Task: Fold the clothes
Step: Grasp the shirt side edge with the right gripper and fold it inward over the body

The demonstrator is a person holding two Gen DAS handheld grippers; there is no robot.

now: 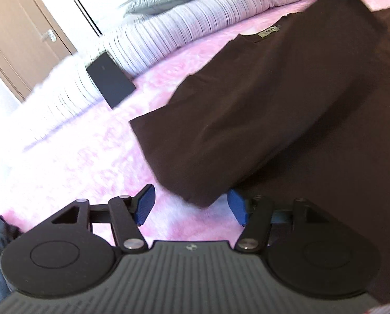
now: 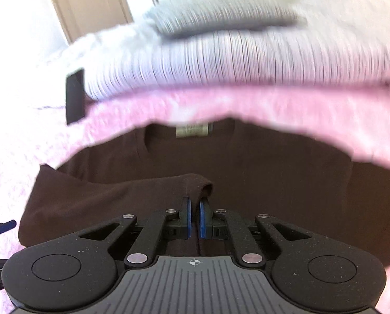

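Right gripper (image 2: 194,218) pinches a raised fold of the brown T-shirt (image 2: 247,167), likely to carry it across. Left gripper (image 1: 191,206) spread wide at the sleeve hem (image 1: 192,196), gripping nothing.

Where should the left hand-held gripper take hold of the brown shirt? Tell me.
Grip the folded sleeve's hem corner, likely best. It lies flat on the pink blanket, pointing between the open left hand-held gripper. Come in low from the blanket side, sliding one finger under the hem.

Bright, washed-out daylight; motion blur up top, fisheye bending at the edges.
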